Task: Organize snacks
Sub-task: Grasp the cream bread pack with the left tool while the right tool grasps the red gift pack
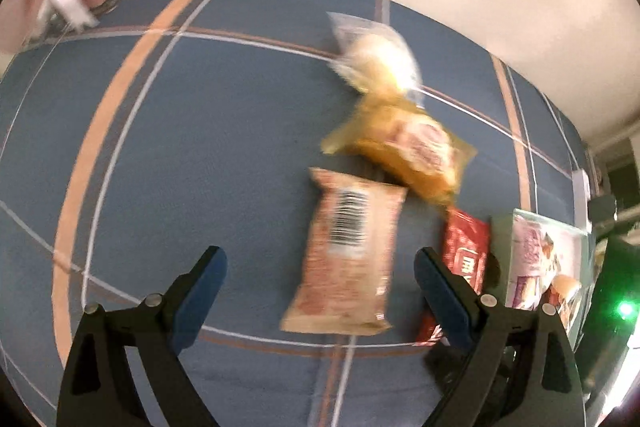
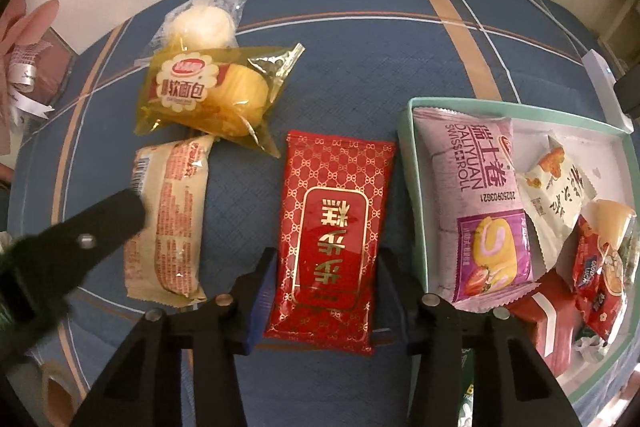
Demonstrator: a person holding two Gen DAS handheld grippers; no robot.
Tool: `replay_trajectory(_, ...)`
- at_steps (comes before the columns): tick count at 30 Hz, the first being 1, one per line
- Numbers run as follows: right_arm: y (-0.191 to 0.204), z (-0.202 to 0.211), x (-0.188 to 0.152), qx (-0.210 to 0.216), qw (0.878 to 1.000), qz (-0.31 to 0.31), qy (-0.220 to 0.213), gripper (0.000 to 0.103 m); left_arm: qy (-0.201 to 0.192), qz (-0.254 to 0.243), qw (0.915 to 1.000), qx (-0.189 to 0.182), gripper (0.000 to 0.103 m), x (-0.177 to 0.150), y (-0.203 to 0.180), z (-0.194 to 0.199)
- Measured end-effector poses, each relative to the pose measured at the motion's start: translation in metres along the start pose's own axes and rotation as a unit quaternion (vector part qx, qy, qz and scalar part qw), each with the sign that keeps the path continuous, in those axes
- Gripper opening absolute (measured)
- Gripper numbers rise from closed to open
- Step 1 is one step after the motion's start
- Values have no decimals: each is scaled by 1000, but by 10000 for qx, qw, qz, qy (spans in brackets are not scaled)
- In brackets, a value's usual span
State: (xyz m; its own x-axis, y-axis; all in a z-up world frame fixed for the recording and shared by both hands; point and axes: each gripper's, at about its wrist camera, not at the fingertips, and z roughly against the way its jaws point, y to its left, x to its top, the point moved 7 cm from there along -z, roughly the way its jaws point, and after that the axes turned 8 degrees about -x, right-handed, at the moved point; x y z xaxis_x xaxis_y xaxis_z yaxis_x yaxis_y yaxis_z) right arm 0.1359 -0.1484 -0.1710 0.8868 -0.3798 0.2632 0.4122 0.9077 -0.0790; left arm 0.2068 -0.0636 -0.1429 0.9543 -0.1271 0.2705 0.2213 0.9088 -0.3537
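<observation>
Blue plaid cloth point(image 2: 340, 39) throughout; your left view is motion-blurred. Right gripper point(image 2: 326, 291) straddles the glossy red foil packet point(image 2: 332, 227), contact unclear. Left gripper point(image 1: 320, 267) gapes empty near the crinkly beige packet point(image 1: 348, 251). Mint box point(image 2: 416, 187) edge cropped.

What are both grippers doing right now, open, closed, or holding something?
Left gripper: open, holding nothing, above the beige barcoded snack packet.
Right gripper: open, fingers straddling the red cake packet, not clamped.
</observation>
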Motion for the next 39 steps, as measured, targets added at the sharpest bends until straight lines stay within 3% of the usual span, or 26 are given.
replay_trajectory(7,-24,-8,13,235,9997,-24,48,51,106,-156,9997,145,72,-11,-20,-21)
replay_trajectory(10,-27,-7,16,223,9997,0,43,50,162,-105,9996,217,49,-12,-13,-23)
replay_trajectory(13,-28,-7,18,242,9997,-32,45,48,100,-68,9998,183,37,-12,-13,-19)
replay_trajectory(23,-42,8,18,412,9989,-192,88,48,10,122,9995,305,36,-23,-9,4)
replay_trajectory(30,-58,44,10,610,9978,-232,-139,48,-31,238,9994,240,36,-34,-20,9)
replay_trajectory(39,-88,93,-8,843,9940,-461,-527,48,-288,184,9994,98,36,-49,-49,45)
